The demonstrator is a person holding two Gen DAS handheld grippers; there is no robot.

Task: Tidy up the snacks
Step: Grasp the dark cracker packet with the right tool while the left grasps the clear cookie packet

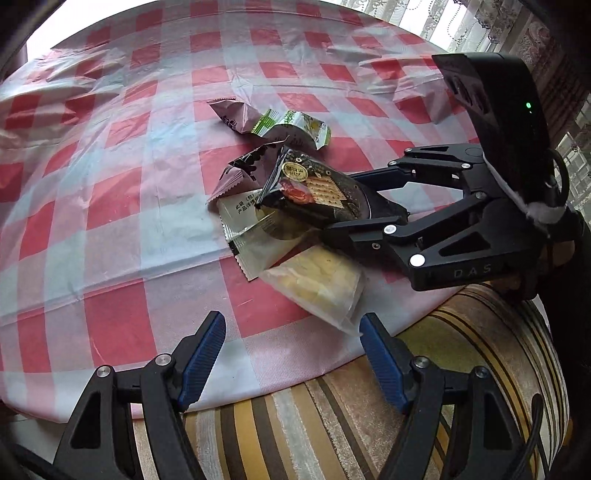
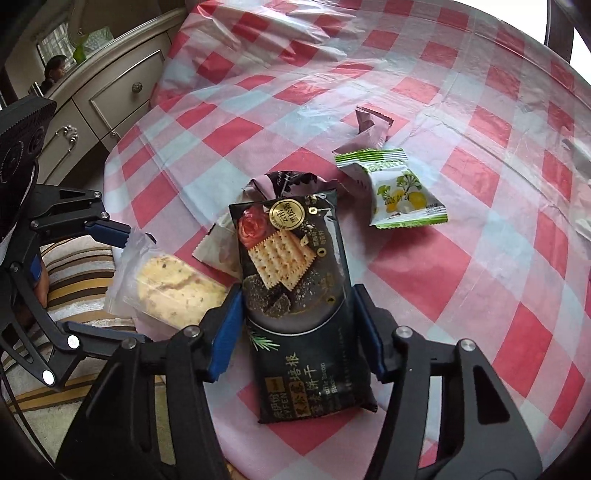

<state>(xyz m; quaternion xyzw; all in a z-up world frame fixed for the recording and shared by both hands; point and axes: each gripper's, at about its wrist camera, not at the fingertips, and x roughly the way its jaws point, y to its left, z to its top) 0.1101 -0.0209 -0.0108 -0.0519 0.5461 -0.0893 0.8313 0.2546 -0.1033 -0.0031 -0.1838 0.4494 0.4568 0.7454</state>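
Note:
My right gripper (image 2: 299,325) is shut on a black cracker packet (image 2: 295,280) and holds it over the snack pile; the gripper (image 1: 334,221) and the packet (image 1: 314,188) also show in the left wrist view. A clear-wrapped yellow biscuit (image 1: 317,280) lies at the table's near edge, just ahead of my open, empty left gripper (image 1: 291,354). The biscuit (image 2: 173,288) shows left of the packet. A white packet (image 1: 251,236), a green-white sweet packet (image 2: 399,192) and purple wrappers (image 2: 369,129) lie around them.
The round table (image 1: 110,206) has a red and white checked plastic cloth. A striped cushioned seat (image 1: 461,369) sits below its near edge. A cream cabinet with drawers (image 2: 118,92) stands beyond the table. A curtained window (image 1: 480,22) is at the far right.

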